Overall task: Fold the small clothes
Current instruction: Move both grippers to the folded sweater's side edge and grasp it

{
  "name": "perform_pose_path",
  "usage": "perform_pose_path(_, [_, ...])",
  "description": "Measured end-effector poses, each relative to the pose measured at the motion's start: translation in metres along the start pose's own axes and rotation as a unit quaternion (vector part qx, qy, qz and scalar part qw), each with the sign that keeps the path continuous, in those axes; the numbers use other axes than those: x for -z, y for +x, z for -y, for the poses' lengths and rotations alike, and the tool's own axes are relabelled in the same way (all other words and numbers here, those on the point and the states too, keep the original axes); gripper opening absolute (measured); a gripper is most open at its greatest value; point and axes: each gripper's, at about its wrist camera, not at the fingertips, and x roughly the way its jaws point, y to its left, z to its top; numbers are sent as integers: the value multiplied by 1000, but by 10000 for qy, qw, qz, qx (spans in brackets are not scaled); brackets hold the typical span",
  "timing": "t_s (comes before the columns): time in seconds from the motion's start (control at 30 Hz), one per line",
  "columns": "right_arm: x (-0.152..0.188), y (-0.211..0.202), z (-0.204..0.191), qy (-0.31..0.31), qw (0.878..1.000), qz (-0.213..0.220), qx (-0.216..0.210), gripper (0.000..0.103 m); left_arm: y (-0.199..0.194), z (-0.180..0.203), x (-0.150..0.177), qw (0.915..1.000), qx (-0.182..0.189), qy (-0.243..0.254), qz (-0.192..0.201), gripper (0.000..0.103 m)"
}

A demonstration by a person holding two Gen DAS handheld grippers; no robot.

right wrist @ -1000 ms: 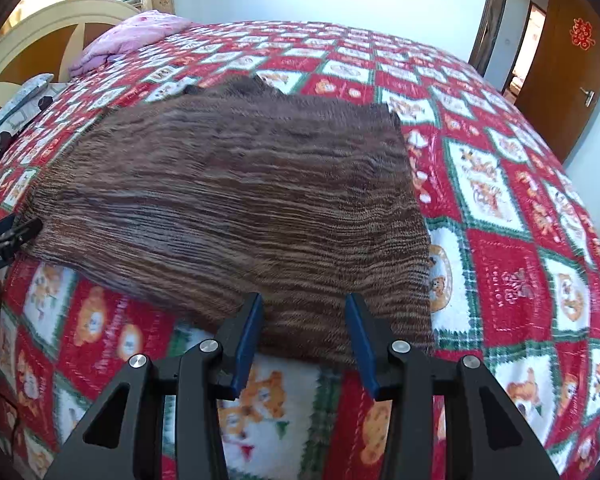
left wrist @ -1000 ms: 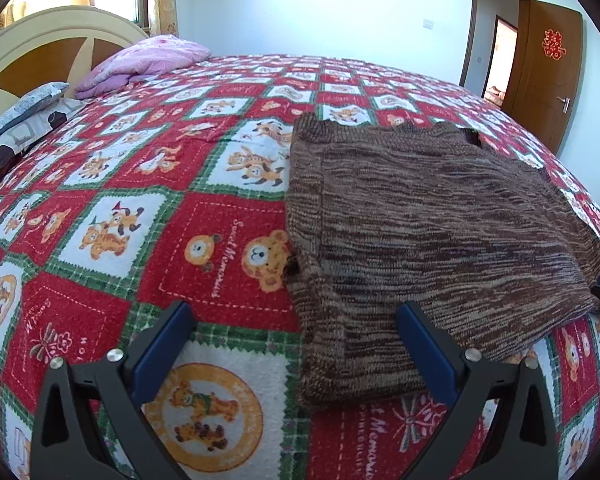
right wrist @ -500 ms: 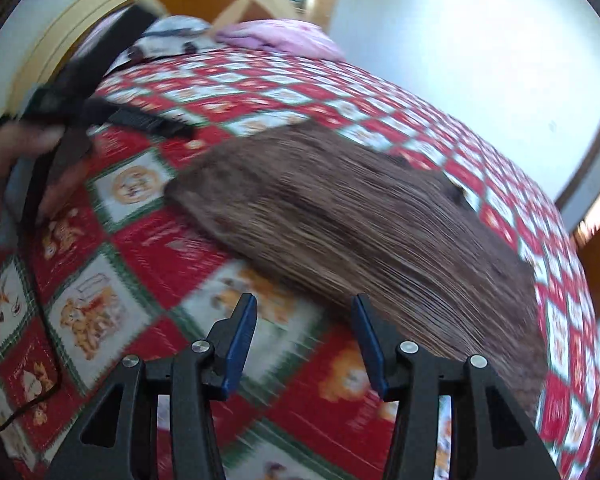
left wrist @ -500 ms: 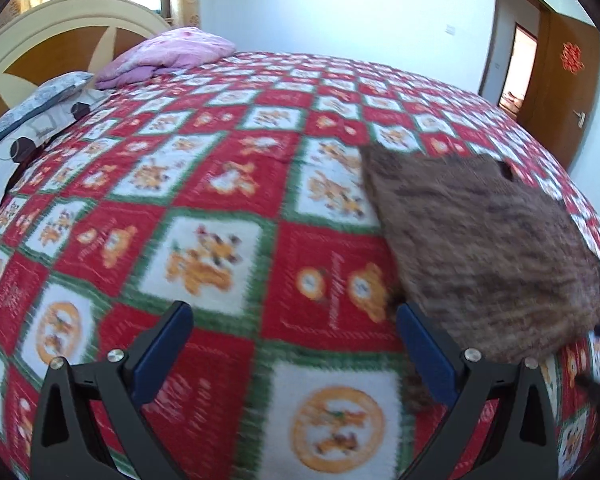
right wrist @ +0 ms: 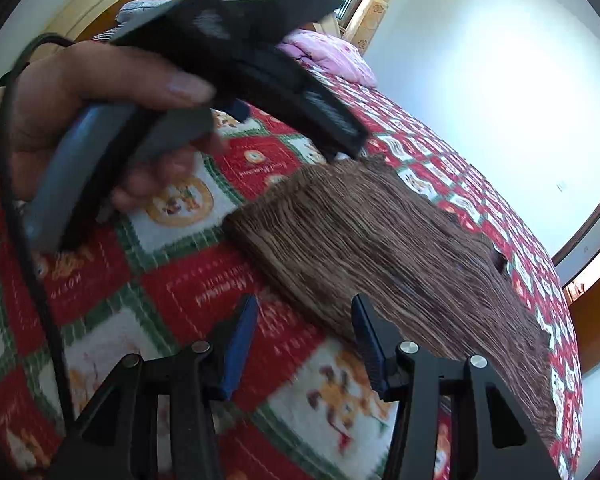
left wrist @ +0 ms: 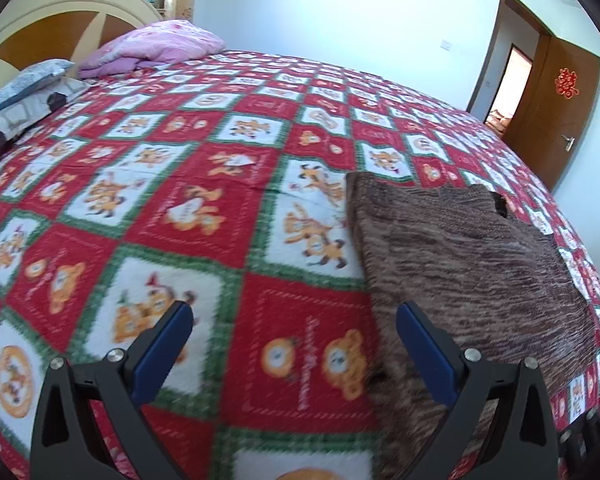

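Note:
A brown knitted garment (left wrist: 468, 276) lies folded flat on the red, green and white patterned bedspread (left wrist: 204, 208). My left gripper (left wrist: 294, 328) is open and empty, above the bedspread just left of the garment's near edge. My right gripper (right wrist: 304, 328) is open and empty, near the garment (right wrist: 400, 256) at its near edge. In the right wrist view the person's hand holds the left gripper's body (right wrist: 236, 52) above the bedspread (right wrist: 112, 292), left of the garment.
A pink pillow (left wrist: 156, 46) and a grey patterned pillow (left wrist: 24, 84) lie at the wooden headboard (left wrist: 60, 28). A brown door (left wrist: 556, 108) stands open at the far right. A black cable (right wrist: 24, 264) hangs from the hand.
Both grippers have swung left along the bed. The garment now sits right of the left gripper. The right gripper has tilted, and the hand with the left gripper has come close in its view.

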Motion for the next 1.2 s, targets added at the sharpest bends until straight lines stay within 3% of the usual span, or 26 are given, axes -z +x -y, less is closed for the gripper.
perform_pose_path(0.3, [-21,20,-4,116,9999,118,-8,50,34,9,-27,9978,627,-162,-123,101])
perform_pose_path(0.57, [-23,27,2,330,9994,31,-87,50,65,25,-49,9989,433,121,-159,99])
perform_pose_path(0.67, [-23,26,4,442,9989,15,-153,50,77,33,-52,9987,334,278,-262,88])
perform_pose_path(0.73, [-24,30,7,453,9989,22,-131,50,83,38,-53,9985,204,390,-312,88])
perform_pose_path(0.87, [-22,30,0,417,9990,64,-112,42,87,41,-55,9983,137,442,-348,87])
perform_pose_path(0.97, [-22,32,-4,384,9991,83,-175,26,88,42,-55,9984,90,452,-319,87])
perform_pose_path(1.2, [-23,36,-2,525,9983,74,-257,17,89,45,-55,9968,502,524,-331,60])
